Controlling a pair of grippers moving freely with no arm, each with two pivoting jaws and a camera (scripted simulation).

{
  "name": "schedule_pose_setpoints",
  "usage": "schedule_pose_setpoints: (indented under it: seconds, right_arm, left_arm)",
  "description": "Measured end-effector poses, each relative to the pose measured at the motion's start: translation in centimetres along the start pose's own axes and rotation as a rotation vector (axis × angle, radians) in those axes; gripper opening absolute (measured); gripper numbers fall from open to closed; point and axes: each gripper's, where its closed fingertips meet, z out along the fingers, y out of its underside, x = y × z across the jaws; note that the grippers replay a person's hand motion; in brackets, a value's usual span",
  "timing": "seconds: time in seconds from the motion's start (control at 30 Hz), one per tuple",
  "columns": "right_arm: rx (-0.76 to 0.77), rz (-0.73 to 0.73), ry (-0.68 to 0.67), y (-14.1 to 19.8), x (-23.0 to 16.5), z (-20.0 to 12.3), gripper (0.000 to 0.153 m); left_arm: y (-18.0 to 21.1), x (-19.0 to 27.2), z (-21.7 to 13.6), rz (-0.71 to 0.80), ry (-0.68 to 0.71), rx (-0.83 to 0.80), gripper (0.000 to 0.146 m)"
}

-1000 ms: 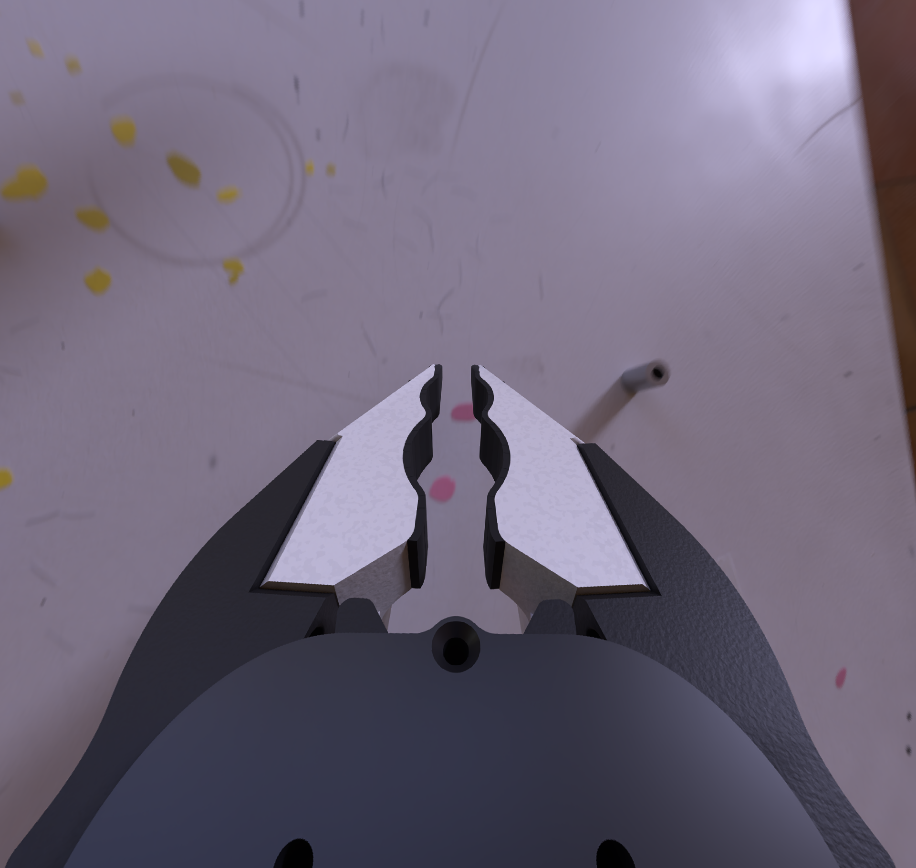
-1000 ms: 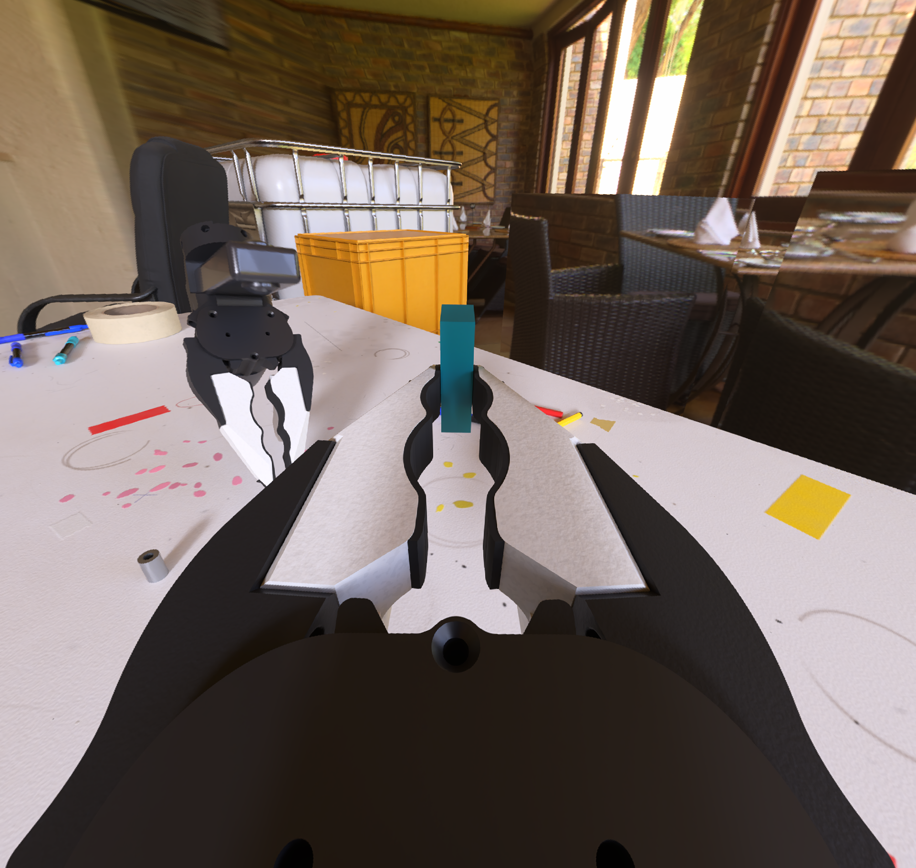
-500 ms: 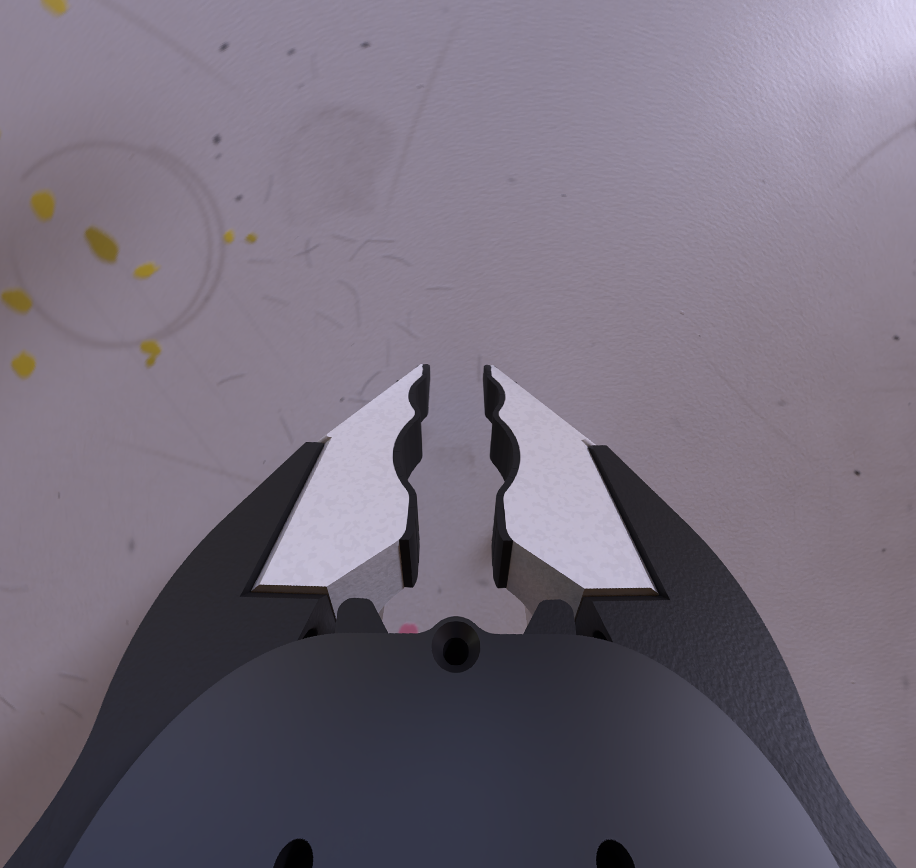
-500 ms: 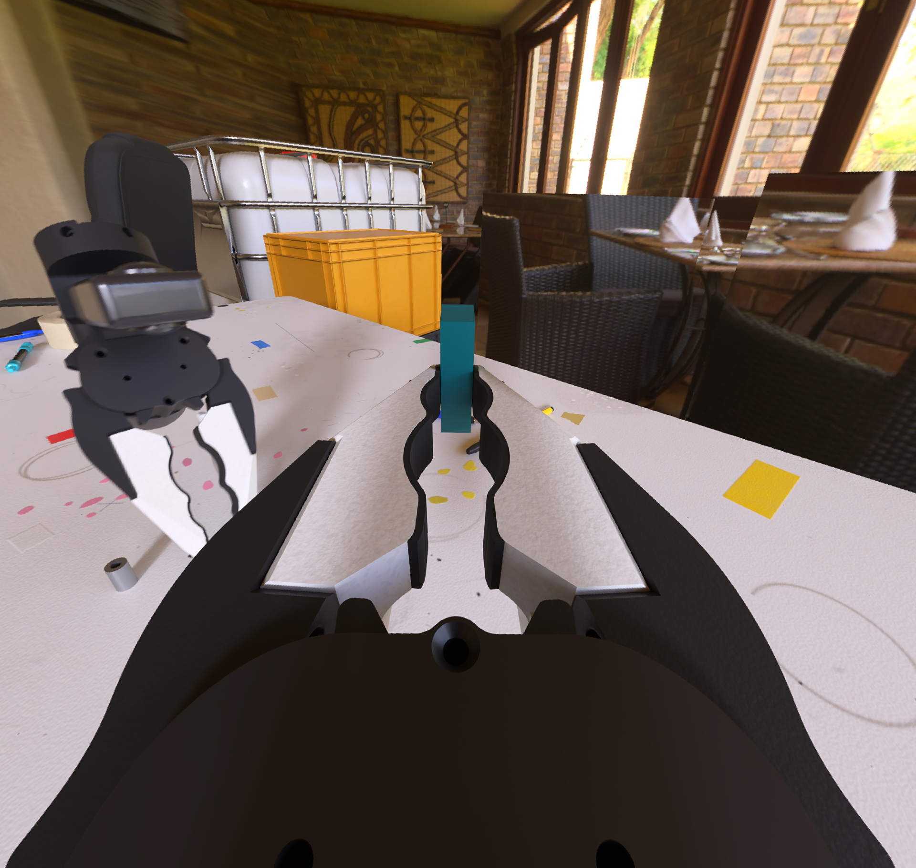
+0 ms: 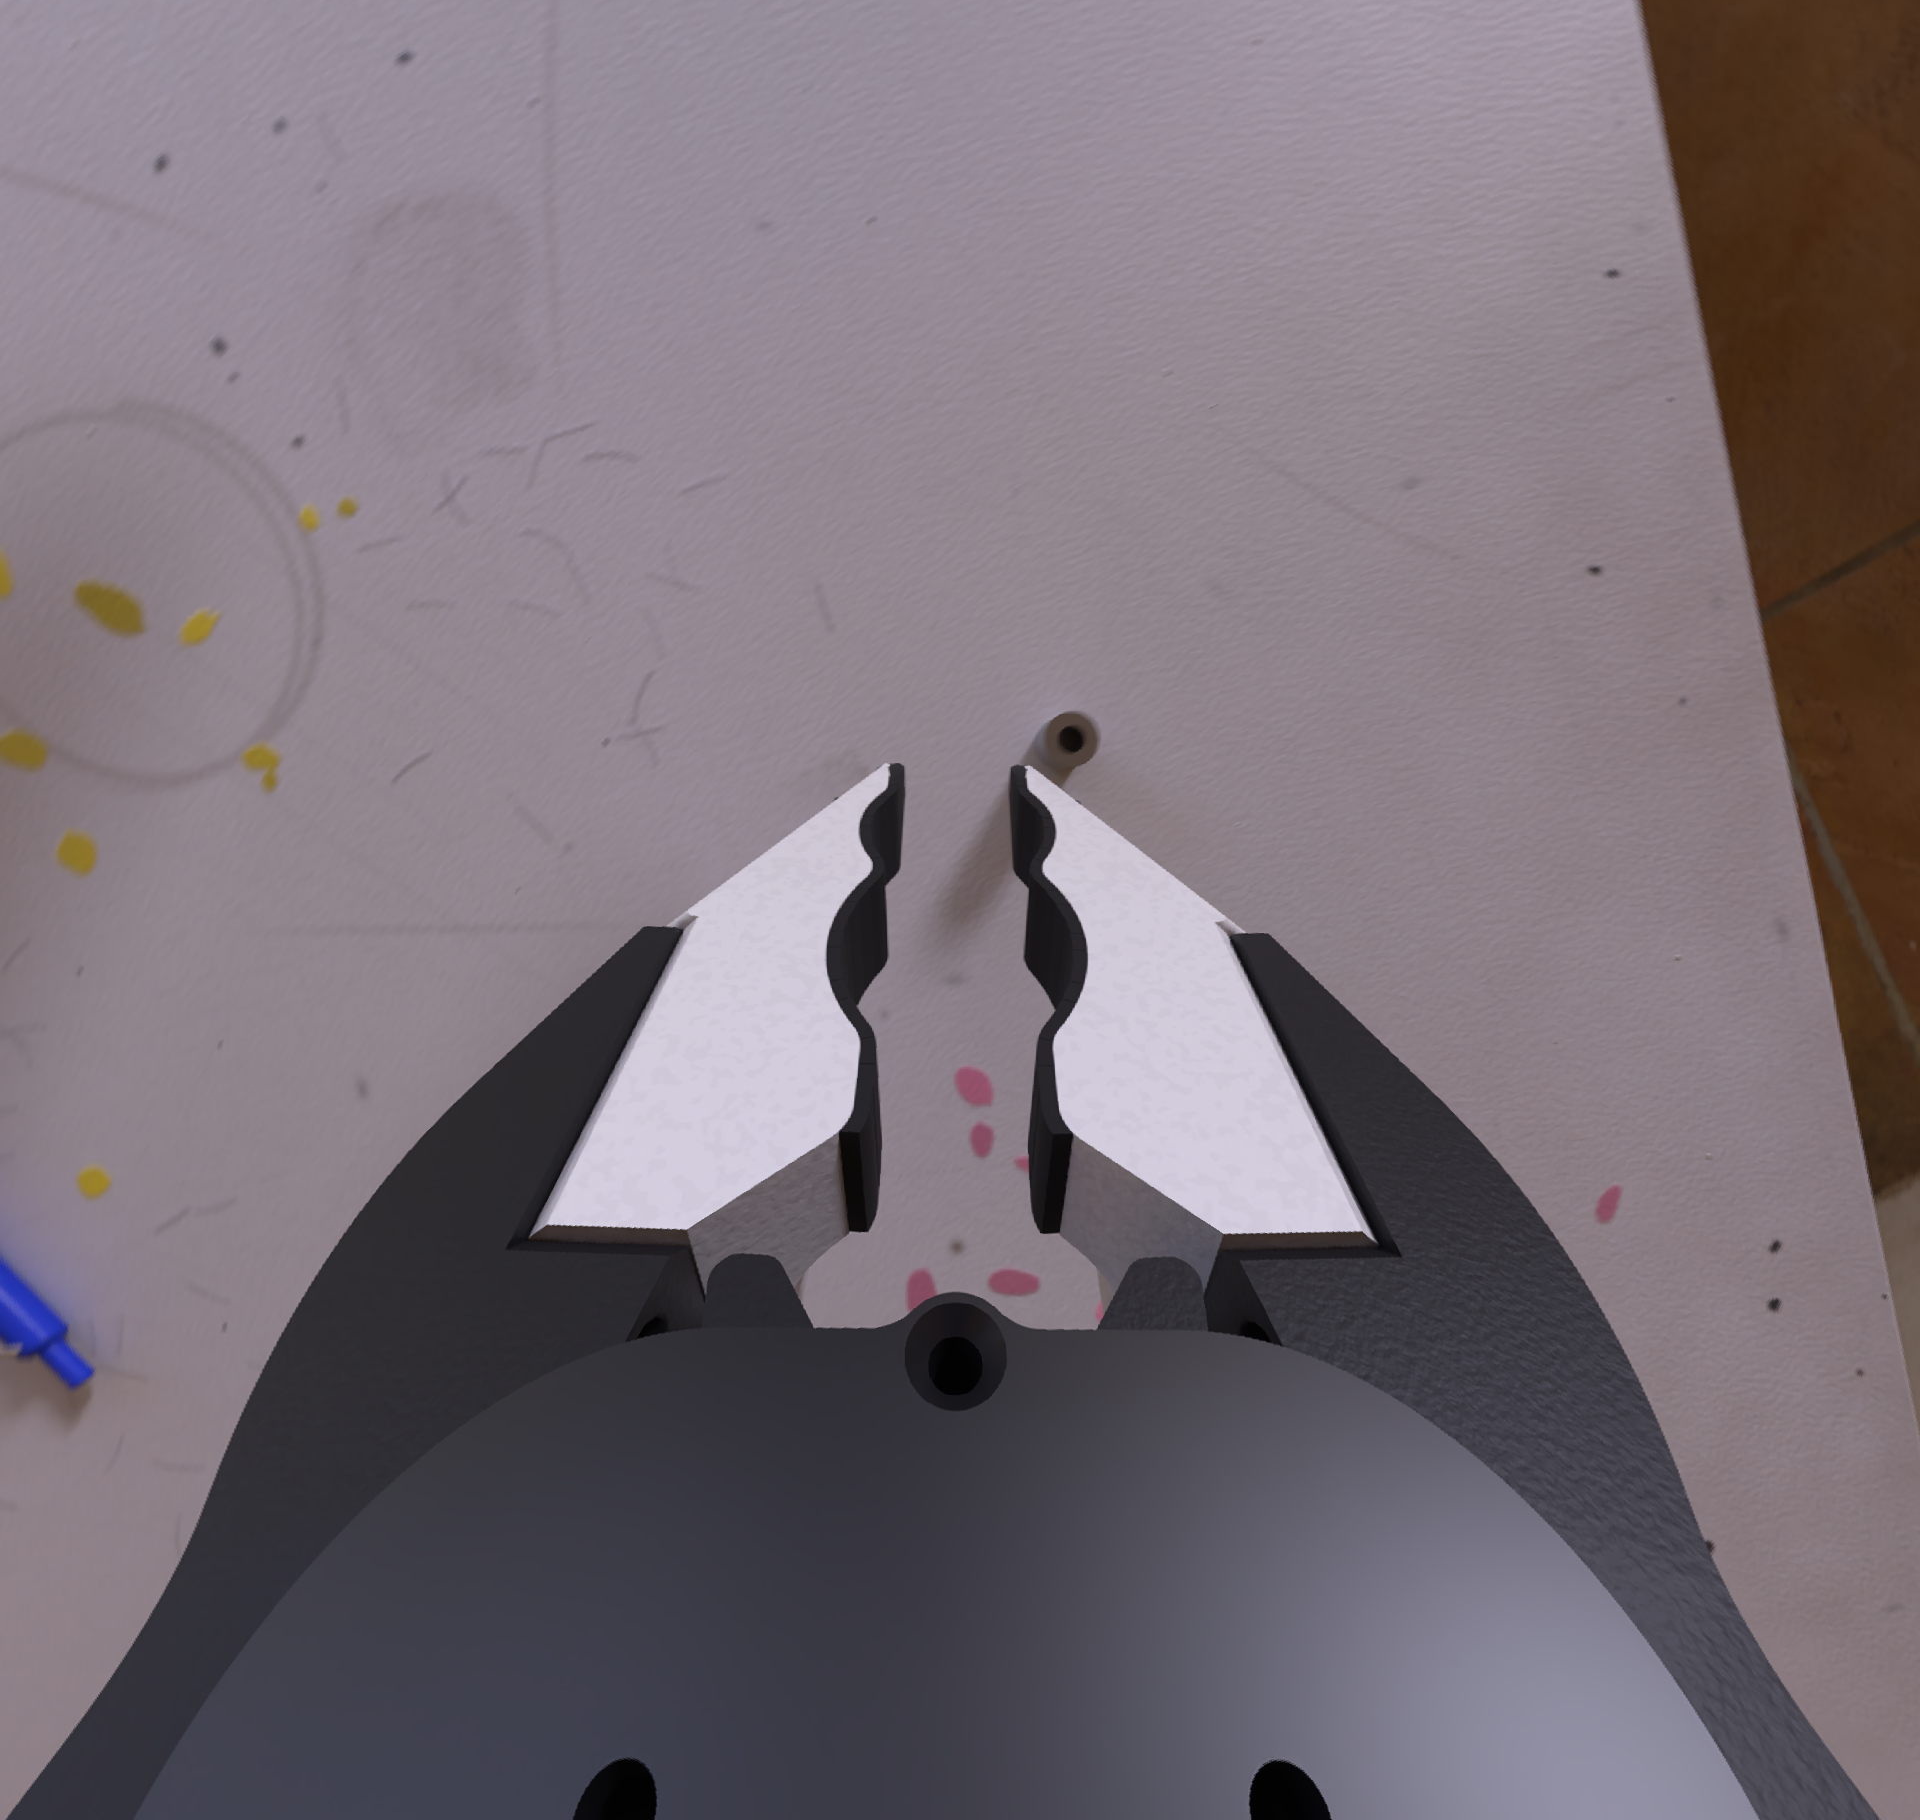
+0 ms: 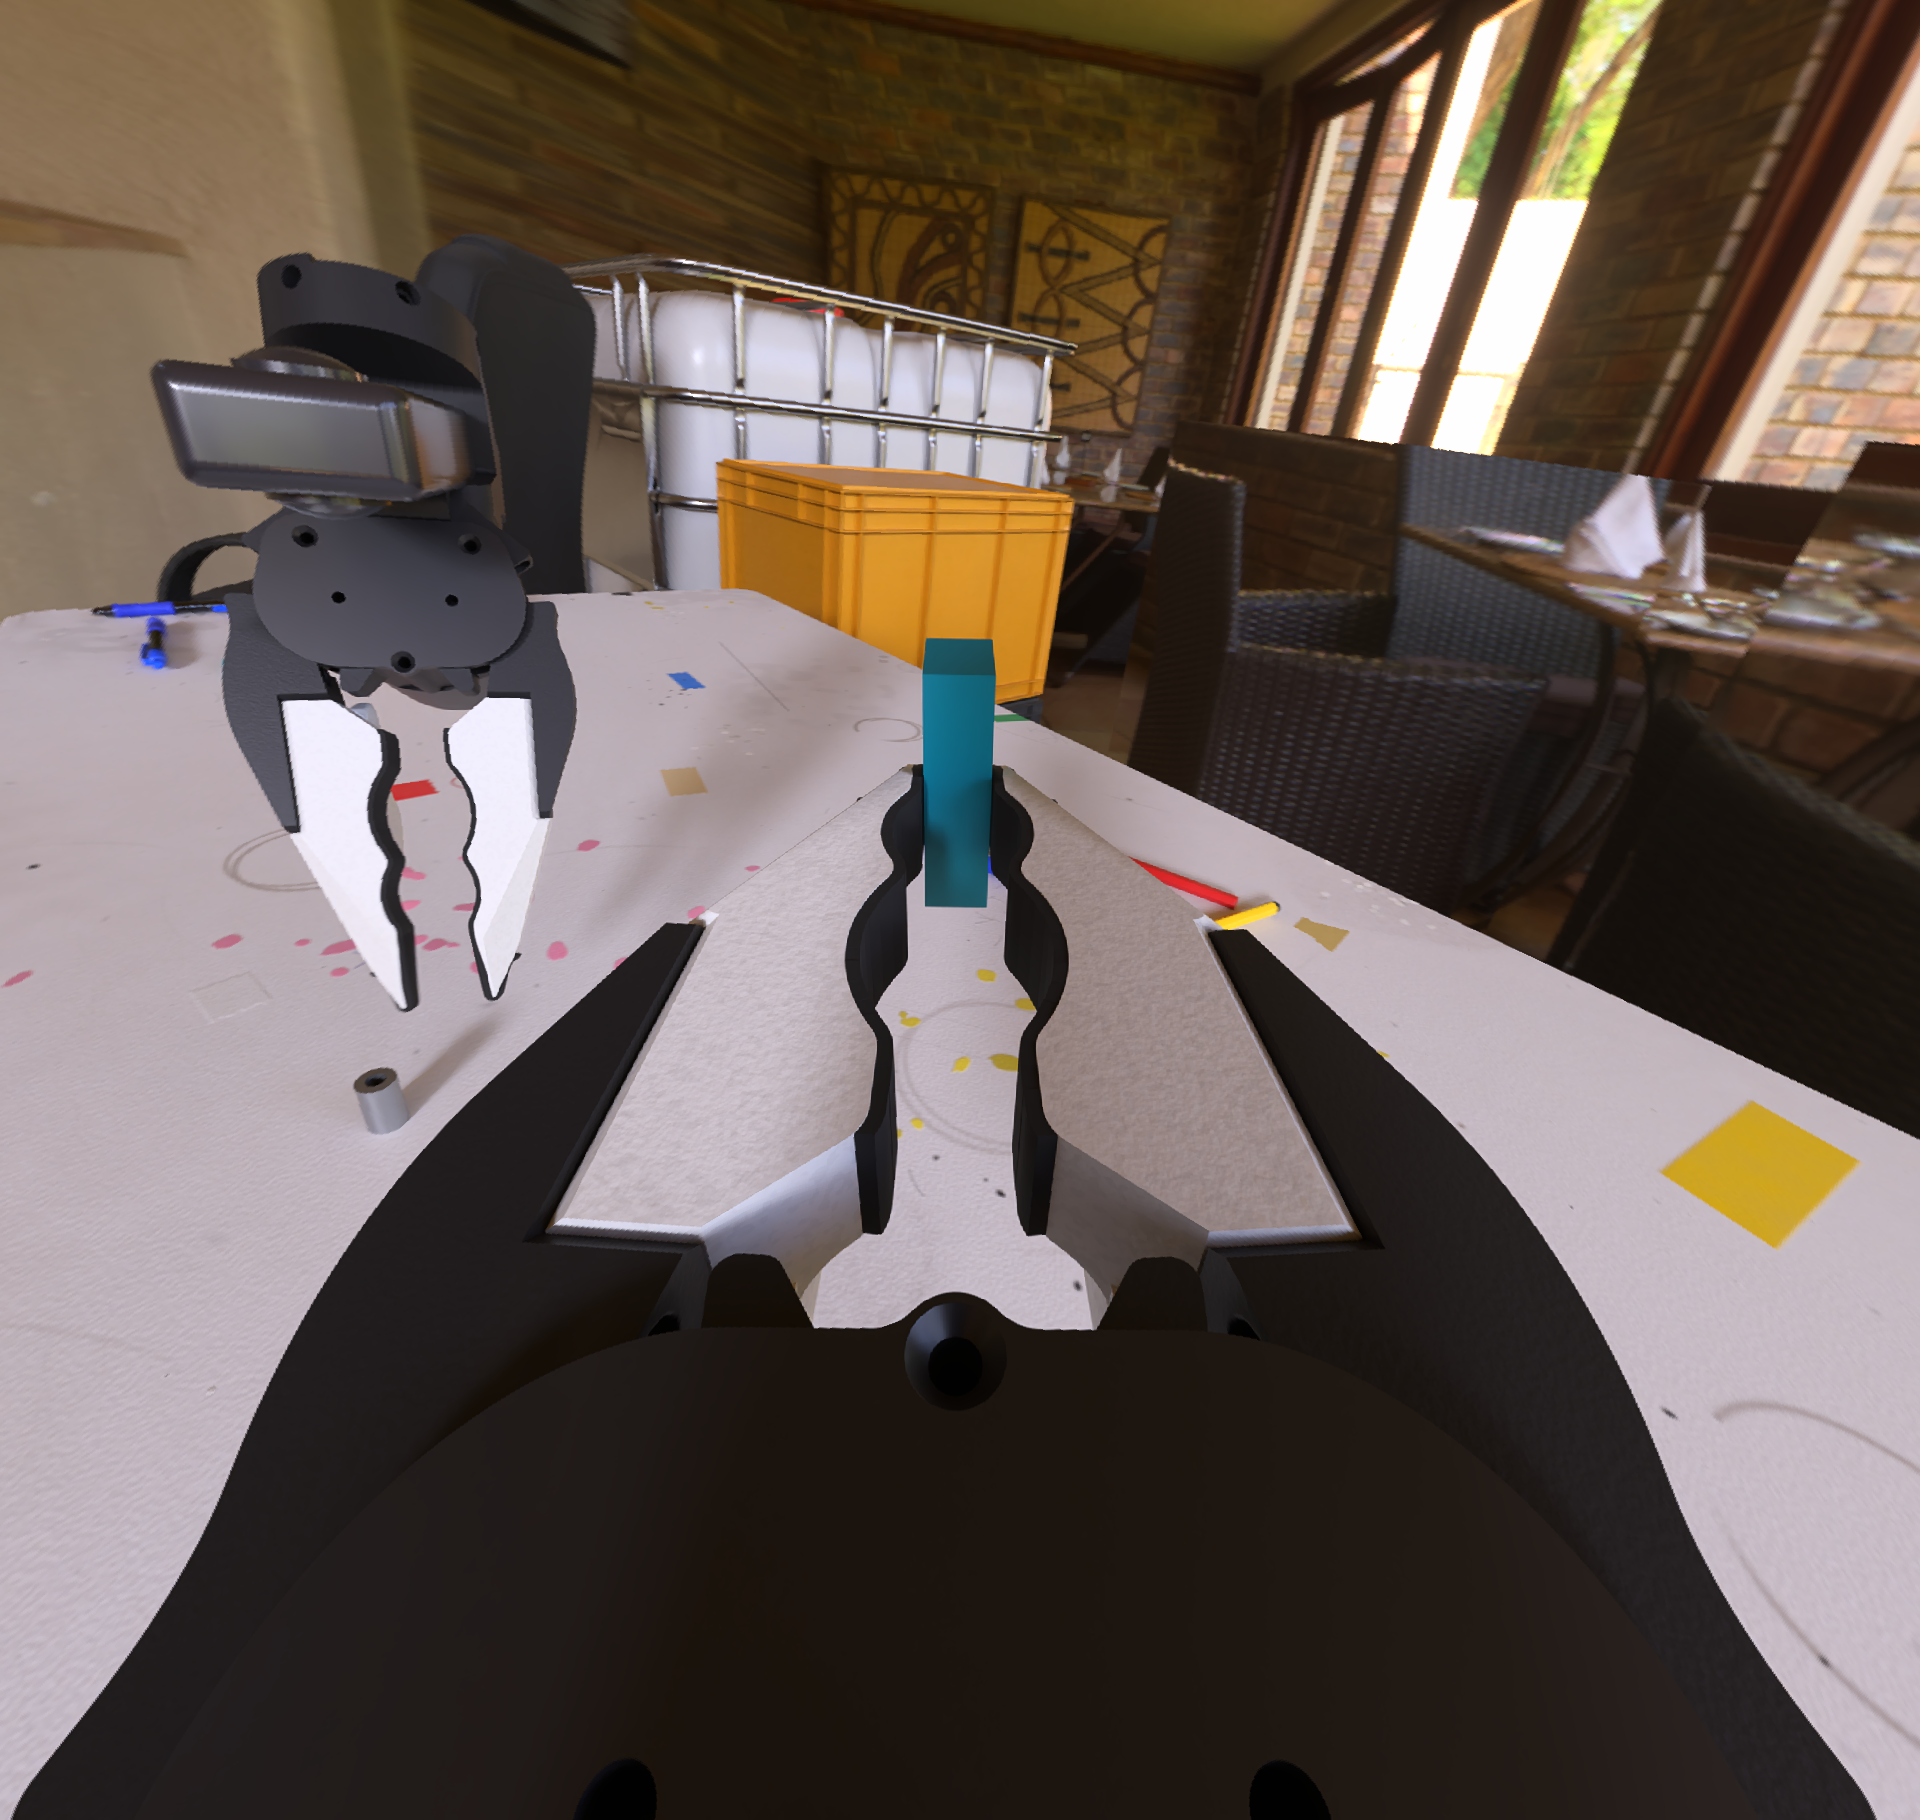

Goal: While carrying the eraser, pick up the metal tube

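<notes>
the metal tube (image 6: 380, 1098) stands upright on the white table (image 6: 156, 1251) at the left of the right wrist frame, a short grey cylinder with its bore facing up. in the left wrist frame the metal tube (image 5: 1070, 737) lies just above centre, just beyond the tip of the right-hand finger and not between the fingers.

the left gripper (image 5: 956, 778) hangs above the table, pointing down, released: a clear gap separates its fingers and nothing is in it. in the right wrist frame the left gripper (image 6: 447, 996) hovers above and slightly to the right of the tube, not touching it.

the right gripper (image 6: 958, 783) is clenched on the teal eraser (image 6: 957, 762), which stands upright between the fingertips at frame centre.

pink paint spots (image 5: 971, 1084) and yellow paint spots (image 5: 109, 609) mark the table. a blue marker (image 5: 36, 1329) lies at the left edge of the left wrist frame. a yellow crate (image 6: 894, 555) stands beyond the table.
</notes>
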Motion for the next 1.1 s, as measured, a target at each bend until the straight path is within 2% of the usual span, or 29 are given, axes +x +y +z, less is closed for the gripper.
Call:
schedule_pose_setpoints:
  seconds: [0.07, 0.2, 0.23, 0.33, 0.4, 0.47, 0.6, 0.7, 0.9, 1.0, 1.1]
  right_arm:
    - [0.001, -0.005, -0.024, 0.2, -0.5, 0.2, 0.011]
    - [-0.002, -0.006, -0.051, 0.3, -1.0, 0.4, 0.011]
    - [-0.001, -0.007, -0.057, 0.3, -1.1, 0.4, 0.011]
    - [0.001, -0.009, -0.081, 0.3, -1.6, 0.4, 0.011]
    - [-0.001, -0.015, -0.1, 0.4, -1.9, 0.5, 0.011]
    - [0.002, -0.027, -0.127, 0.3, -2.5, 0.5, 0.011]
    - [0.033, -0.037, -0.237, -0.1, -4.4, 0.4, 0.011]
    - [0.044, -0.034, -0.324, -0.3, -6.1, 0.5, 0.011]
    - [0.079, 0.037, -0.484, -1.0, -8.8, 0.2, 0.011]
    - [0.117, 0.115, -0.596, -1.6, -10.0, -0.3, 0.011]
    - [0.127, 0.164, -0.68, -1.6, -11.3, -0.5, 0.011]
  left_arm:
    - [-0.4, 1.2, 0.8, 0.051, 0.03, -0.031, 0.026]
    - [1.1, 3.0, 3.0, 0.159, 0.087, -0.193, 0.034]
    - [1.1, 3.0, 3.2, 0.173, 0.083, -0.198, 0.032]
    - [1.2, 2.2, 3.2, 0.186, 0.049, -0.197, 0.012]
    - [0.6, 1.5, 2.6, 0.186, 0.023, -0.135, 0.012]
    - [-0.7, 0.9, 1.2, 0.148, 0.028, 0.001, 0.012]
    - [-3.1, 1.2, -2.4, 0.098, 0.123, 0.303, 0.012]
    - [-4.2, 1.7, -4.5, 0.085, 0.196, 0.445, 0.012]
    - [-5.0, 3.2, -8.7, 0.064, 0.311, 0.591, 0.011]
    - [-4.4, 3.8, -10.9, 0.042, 0.361, 0.629, 0.012]
    - [-3.2, 3.3, -11.7, -0.017, 0.361, 0.62, 0.012]
